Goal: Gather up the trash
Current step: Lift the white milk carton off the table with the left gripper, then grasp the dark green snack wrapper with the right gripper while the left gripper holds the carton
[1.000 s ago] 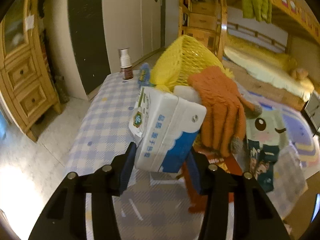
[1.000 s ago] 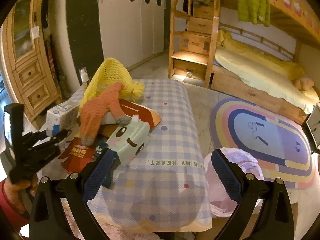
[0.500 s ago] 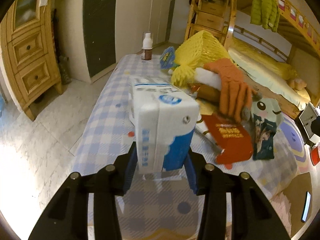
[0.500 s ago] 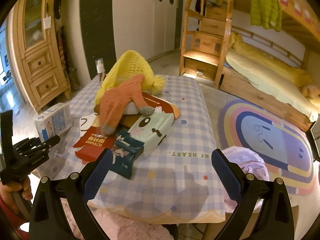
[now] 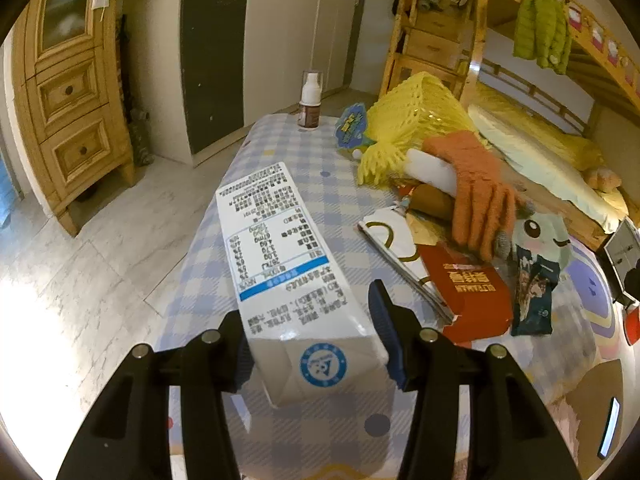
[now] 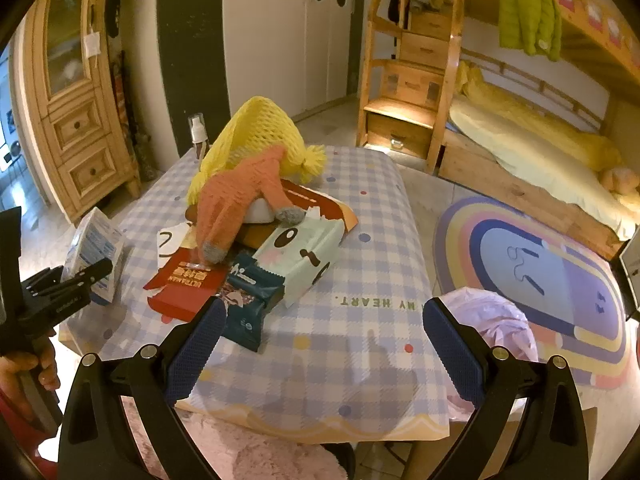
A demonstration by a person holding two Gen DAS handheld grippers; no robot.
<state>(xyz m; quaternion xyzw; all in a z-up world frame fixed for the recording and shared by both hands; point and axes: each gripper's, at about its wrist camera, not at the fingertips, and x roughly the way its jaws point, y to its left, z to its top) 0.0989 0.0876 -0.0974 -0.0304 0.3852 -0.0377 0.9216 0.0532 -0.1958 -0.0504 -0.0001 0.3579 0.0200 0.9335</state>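
A white-and-blue milk carton (image 5: pixel 288 264) sits between the fingers of my left gripper (image 5: pixel 306 304). It is tipped over, printed side up and base towards the camera. The jaws are opening, and both pads still touch the carton's sides. The right wrist view shows this carton (image 6: pixel 94 248) at the table's left edge, with the left gripper (image 6: pixel 80 276) around it. My right gripper (image 6: pixel 322 312) is open and holds nothing, above the table's near end. A red wrapper (image 6: pixel 188 284), a dark snack packet (image 6: pixel 248 300) and a mint tissue pack (image 6: pixel 304 256) lie ahead of it.
An orange glove (image 6: pixel 236 200) drapes over a yellow foam net (image 6: pixel 252 132) in the pile. A pump bottle (image 5: pixel 310 100) stands at the far end of the checked table (image 6: pixel 360 240). A pink bag (image 6: pixel 488 320) hangs off the table's right side. Beyond are a wooden cabinet (image 6: pixel 76 120) and a bunk bed (image 6: pixel 520 140).
The carton has tipped from upright to lying away from the camera between the left jaws. The left gripper drew back from the pile towards the table's near left corner.
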